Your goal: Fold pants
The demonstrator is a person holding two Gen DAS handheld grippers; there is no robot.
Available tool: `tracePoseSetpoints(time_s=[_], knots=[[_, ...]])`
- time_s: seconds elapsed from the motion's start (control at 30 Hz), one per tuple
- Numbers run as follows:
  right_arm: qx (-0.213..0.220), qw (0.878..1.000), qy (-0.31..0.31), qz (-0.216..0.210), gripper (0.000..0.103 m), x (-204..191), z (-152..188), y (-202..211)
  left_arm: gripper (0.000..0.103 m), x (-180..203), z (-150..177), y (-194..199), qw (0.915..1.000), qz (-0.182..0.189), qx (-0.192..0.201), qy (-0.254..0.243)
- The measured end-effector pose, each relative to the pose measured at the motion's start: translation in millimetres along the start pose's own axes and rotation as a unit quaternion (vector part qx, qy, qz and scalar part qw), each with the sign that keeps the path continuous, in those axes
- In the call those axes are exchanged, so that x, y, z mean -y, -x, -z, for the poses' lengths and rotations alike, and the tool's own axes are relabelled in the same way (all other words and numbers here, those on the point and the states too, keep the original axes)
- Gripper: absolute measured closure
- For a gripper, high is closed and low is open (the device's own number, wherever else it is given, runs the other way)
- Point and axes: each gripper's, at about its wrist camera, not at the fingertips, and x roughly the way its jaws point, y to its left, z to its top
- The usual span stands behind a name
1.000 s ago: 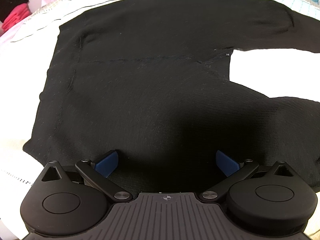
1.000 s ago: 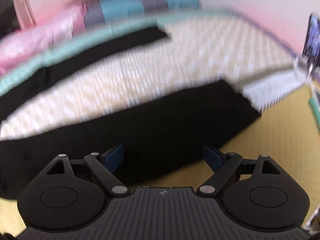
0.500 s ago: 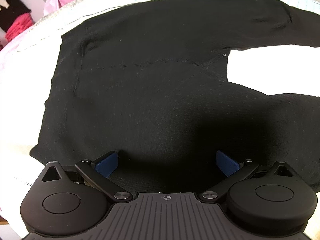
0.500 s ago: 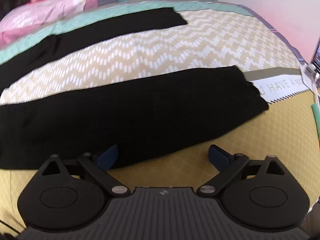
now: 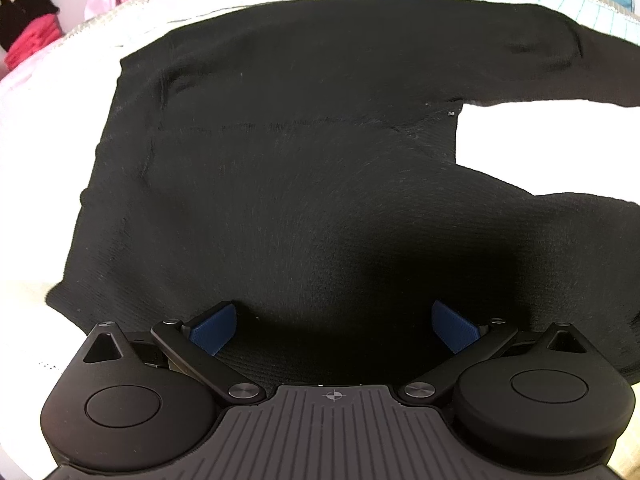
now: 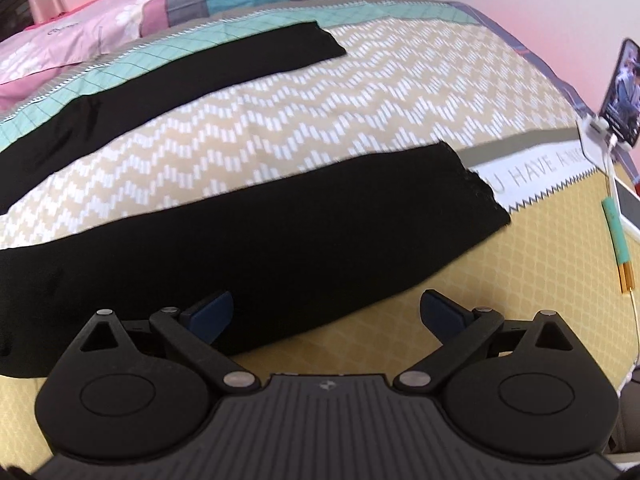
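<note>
Hovering over black pants [image 5: 304, 184] spread flat on a patterned bedspread [image 6: 360, 92], I hold both tongs wide apart with nothing pinched between their blue pads. My left gripper [image 5: 334, 326] points down at the waist end, where the seat of the garment fills the view and the two legs split off toward the right. My right gripper [image 6: 326, 314] hangs above the near leg [image 6: 248, 224], close to its lower edge, its jaws having just finished spreading with only cloth and yellow quilt below them. The far leg [image 6: 168, 68] lies apart from the near one, a zigzag band of the cover showing between them. Pink bedding [image 6: 88, 36] sits beyond, and a phone on a stand [image 6: 622, 92] rises at the right edge.
</note>
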Motion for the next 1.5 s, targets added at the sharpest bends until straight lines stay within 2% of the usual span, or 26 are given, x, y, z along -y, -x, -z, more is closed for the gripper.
tracePoseSetpoints(time_s=[0.13, 0.23, 0.27, 0.33, 0.37, 0.43, 0.5, 0.57, 0.7, 0.83, 0.9, 1.0, 1.07, 1.13, 1.17, 1.23, 1.27, 1.3, 1.4, 1.43, 1.5], knots=[[0.009, 1.0, 0.012, -0.027, 0.005, -6.1, -1.5, 13.1, 0.0, -19.8, 6.2, 15.6, 0.9982, 0.048, 0.006, 0.036], [0.009, 0.995, -0.017, -0.098, 0.006, 3.0, 3.6, 25.8, 0.0, -44.4, 26.6, 36.9, 0.9926, 0.095, 0.022, 0.072], [-0.002, 0.991, -0.038, -0.126, 0.008, 8.8, 6.4, 26.5, 0.0, -52.9, 34.4, 40.8, 0.9907, 0.102, 0.02, 0.088], [-0.035, 0.98, -0.09, -0.174, 0.017, 21.9, 14.5, 22.0, 0.0, -71.8, 50.5, 44.1, 0.9838, 0.12, 0.01, 0.133], [-0.05, 0.974, -0.116, -0.19, 0.023, 28.0, 19.5, 17.9, 0.0, -82.0, 56.4, 43.0, 0.9783, 0.132, 0.002, 0.16], [-0.062, 0.965, -0.157, -0.2, 0.029, 37.3, 27.8, 10.4, 0.0, -99.7, 65.3, 37.0, 0.9608, 0.162, -0.012, 0.225], [-0.052, 0.956, -0.195, -0.214, 0.027, 45.3, 28.8, 7.5, 0.0, -115.5, 66.7, 25.8, 0.9393, 0.196, -0.022, 0.281], [-0.053, 0.946, -0.224, -0.227, 0.027, 49.9, 24.2, 3.0, 0.0, -126.2, 63.2, 21.7, 0.9206, 0.229, -0.008, 0.316], [-0.045, 0.927, -0.279, -0.248, 0.027, 62.7, 18.9, -9.4, 0.0, -133.2, 51.3, 12.2, 0.9002, 0.256, 0.009, 0.352], [-0.035, 0.896, -0.35, -0.273, 0.027, 76.7, 23.9, -20.1, 0.0, -138.3, 53.8, 3.1, 0.8767, 0.279, 0.024, 0.391], [-0.03, 0.883, -0.374, -0.283, 0.029, 83.1, 28.1, -23.3, 0.0, -142.9, 56.1, 2.3, 0.8686, 0.289, 0.03, 0.402], [-0.029, 0.88, -0.385, -0.278, 0.05, 89.4, 35.6, -22.5, 0.0, -147.8, 63.1, 1.5, 0.8662, 0.288, 0.04, 0.407], [-0.029, 0.883, -0.388, -0.264, 0.07, 90.6, 39.9, -22.3, 0.0, -147.7, 65.0, 2.8, 0.8699, 0.276, 0.042, 0.407], [-0.033, 0.888, -0.382, -0.253, 0.078, 90.8, 38.7, -23.0, 0.0, -153.8, 64.7, 8.4, 0.8764, 0.257, 0.037, 0.405], [-0.036, 0.892, -0.375, -0.25, 0.08, 93.3, 39.8, -24.5, 0.011, -156.0, 63.5, 8.8, 0.8795, 0.248, 0.032, 0.405], [-0.044, 0.899, -0.356, -0.25, 0.084, 94.6, 32.9, -26.0, 0.022, -159.7, 60.8, 9.5, 0.8838, 0.226, 0.021, 0.409], [-0.047, 0.905, -0.344, -0.247, 0.092, 94.4, 28.1, -27.0, 0.02, -161.7, 60.0, 10.2, 0.8818, 0.227, 0.021, 0.413], [-0.051, 0.91, -0.332, -0.243, 0.095, 94.2, 24.6, -27.1, 0.022, -164.2, 59.9, 11.9, 0.8818, 0.225, 0.021, 0.414], [-0.057, 0.922, -0.302, -0.234, 0.096, 90.0, 14.5, -24.9, 0.028, -164.5, 53.9, 20.9, 0.887, 0.214, 0.026, 0.408], [-0.057, 0.924, -0.298, -0.232, 0.096, 88.8, 10.4, -23.0, 0.029, -164.9, 51.3, 25.9, 0.8875, 0.215, 0.032, 0.406], [-0.049, 0.918, -0.308, -0.243, 0.096, 87.1, -0.4, -18.7, 0.029, -166.7, 42.7, 34.4, 0.8867, 0.222, 0.045, 0.403]])
